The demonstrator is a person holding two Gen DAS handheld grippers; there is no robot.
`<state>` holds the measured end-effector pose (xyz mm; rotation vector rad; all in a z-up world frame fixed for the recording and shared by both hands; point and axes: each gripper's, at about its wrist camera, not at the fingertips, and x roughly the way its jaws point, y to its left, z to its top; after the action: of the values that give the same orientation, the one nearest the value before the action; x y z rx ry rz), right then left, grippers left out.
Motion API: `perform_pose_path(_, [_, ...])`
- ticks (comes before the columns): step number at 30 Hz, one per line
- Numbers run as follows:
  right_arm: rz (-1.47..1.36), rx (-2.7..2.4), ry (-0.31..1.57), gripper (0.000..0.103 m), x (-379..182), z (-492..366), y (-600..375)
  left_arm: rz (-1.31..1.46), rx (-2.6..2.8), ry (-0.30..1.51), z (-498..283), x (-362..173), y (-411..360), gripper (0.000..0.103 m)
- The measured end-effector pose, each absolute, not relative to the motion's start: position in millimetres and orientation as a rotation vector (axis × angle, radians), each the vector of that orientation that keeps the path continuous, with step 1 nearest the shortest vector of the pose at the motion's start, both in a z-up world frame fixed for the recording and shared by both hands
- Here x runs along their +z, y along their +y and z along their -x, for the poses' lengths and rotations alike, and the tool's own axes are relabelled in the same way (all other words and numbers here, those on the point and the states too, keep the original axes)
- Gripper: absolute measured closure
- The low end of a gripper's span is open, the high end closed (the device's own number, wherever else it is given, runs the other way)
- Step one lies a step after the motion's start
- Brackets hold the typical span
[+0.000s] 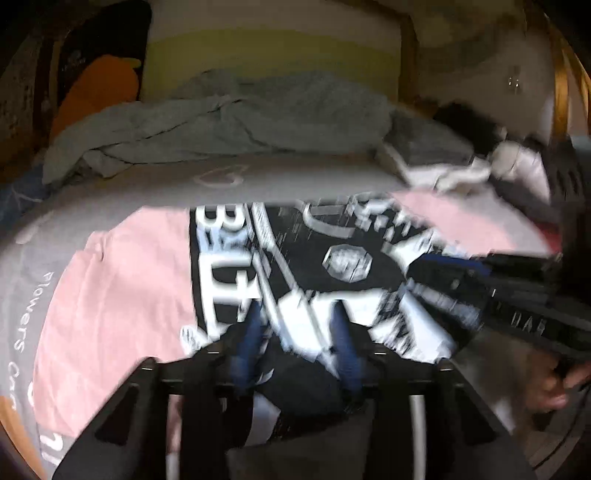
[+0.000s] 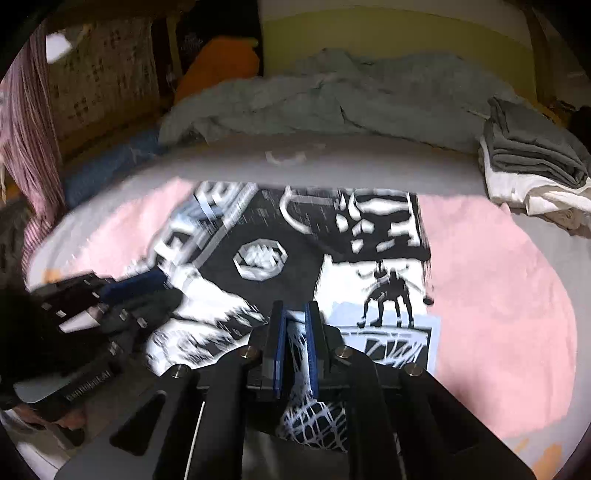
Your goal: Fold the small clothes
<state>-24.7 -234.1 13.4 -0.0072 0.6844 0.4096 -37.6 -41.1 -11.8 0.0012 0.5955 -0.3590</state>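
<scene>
Now spread flat on grey bed sheet [image 2: 369, 162]: pink T-shirt [image 2: 498, 288]. Left gripper [image 1: 299, 328] parted, fabric loose between pads. Right gripper [image 2: 295, 325] pinched narrow on near hem.

A bedroom in a home is shown: a bed [image 2: 369, 162] covered with a grey printed sheet fills both views. A crumpled grey-blue blanket [image 2: 314, 103] is heaped at the bed's far end, against a pale headboard [image 2: 388, 33], and a stack of folded clothes [image 2: 532, 166] is seen at its far right corner.
</scene>
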Motion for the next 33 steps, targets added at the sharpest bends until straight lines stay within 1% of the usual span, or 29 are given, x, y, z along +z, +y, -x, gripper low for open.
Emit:
perform_pose_path(1, [0.013, 0.416, 0.660, 0.085, 19.0, 25.5, -234.2, 0.001, -0.368, 0.591, 31.8, -5.0, -41.6, 0.051])
perform_pose_path(2, [0.031, 0.403, 0.640, 0.076, 23.9, 24.0, -232.8, -0.009, -0.356, 0.586, 21.5, 2.8, -43.9, 0.051])
perform_pose_path(3, [0.046, 0.379, 0.621, 0.075, 28.0, 21.2, -231.5, -0.032, -0.351, 0.603, 8.0, 8.3, -49.0, 0.054])
perform_pose_path(4, [0.055, 0.360, 0.605, 0.075, 32.7, 15.3, -230.0, -0.052, -0.357, 0.638, -10.8, 13.9, -53.8, 0.054])
perform_pose_path(6, [0.072, 0.352, 0.611, 0.075, 42.0, -4.2, -224.4, -0.065, -0.397, 0.739, -45.2, 17.3, -57.6, 0.054])
perform_pose_path(7, [0.088, 0.357, 0.643, 0.075, 45.2, -17.4, -220.8, -0.056, -0.380, 0.778, -61.8, 16.9, -56.1, 0.052])
perform_pose_path(8, [0.100, 0.370, 0.674, 0.073, 47.1, -30.6, -217.3, -0.051, -0.349, 0.809, -77.2, 14.6, -53.7, 0.047])
perform_pose_path(9, [0.113, 0.364, 0.696, 0.069, 47.7, -45.1, -215.2, -0.056, -0.326, 0.846, -89.2, 10.8, -51.1, 0.034])
perform_pose_path(10, [0.128, 0.334, 0.720, 0.045, 46.3, -56.0, -213.7, -0.049, -0.294, 0.870, -99.5, 6.2, -46.6, 0.030])
perform_pose_path(11, [0.141, 0.296, 0.758, 0.020, 43.0, -70.4, -213.3, -0.020, -0.265, 0.880, -107.3, 0.3, -38.1, 0.029])
perform_pose_path(12, [0.126, 0.277, 0.786, 0.018, 39.0, -81.4, -215.6, 0.008, -0.266, 0.895, -111.4, -6.4, -31.2, 0.027])
perform_pose_path(14, [0.071, 0.285, 0.829, 0.018, 33.4, -95.6, -220.9, 0.038, -0.298, 0.882, -113.3, -16.3, -22.6, 0.026])
perform_pose_path(15, [0.047, 0.303, 0.846, 0.018, 31.5, -99.8, -223.0, 0.024, -0.303, 0.858, -111.1, -17.7, -23.6, 0.024])
perform_pose_path(16, [0.033, 0.321, 0.863, 0.018, 29.8, -102.6, -223.8, 0.002, -0.307, 0.853, -109.6, -18.9, -27.1, 0.019])
perform_pose_path(18, [0.052, 0.362, 0.902, 0.018, 25.0, -105.2, -221.5, -0.053, -0.308, 0.849, -108.2, -20.4, -36.7, 0.013])
perform_pose_path(19, [0.086, 0.392, 0.923, 0.018, 21.4, -105.0, -218.2, -0.073, -0.307, 0.845, -108.6, -22.0, -38.7, 0.012])
perform_pose_path(22, [0.206, 0.401, 0.960, 0.018, 6.9, -107.7, -210.0, -0.081, -0.307, 0.827, -106.5, -22.9, -40.8, 0.011])
perform_pose_path(25, [0.176, 0.436, 0.967, 0.018, 4.8, -109.8, -221.1, -0.073, -0.311, 0.822, -102.2, -23.1, -34.6, 0.011])
perform_pose_path(28, [0.262, 0.329, 0.948, 0.017, 8.3, -112.6, -236.5, -0.070, -0.313, 0.821, -101.5, -23.6, -33.5, 0.011])
perform_pose_path(29, [0.298, 0.259, 0.933, 0.015, 7.7, -113.4, -245.0, -0.073, -0.312, 0.821, -101.5, -23.7, -34.0, 0.011])
perform_pose_path(31, [0.280, 0.181, 0.935, 0.009, 7.5, -119.0, -268.9, -0.076, -0.310, 0.820, -101.1, -23.6, -33.6, 0.011])
perform_pose_path(33, [0.225, 0.089, 0.937, 0.009, 12.0, -123.6, -294.9, -0.079, -0.309, 0.819, -101.8, -23.9, -34.1, 0.011])
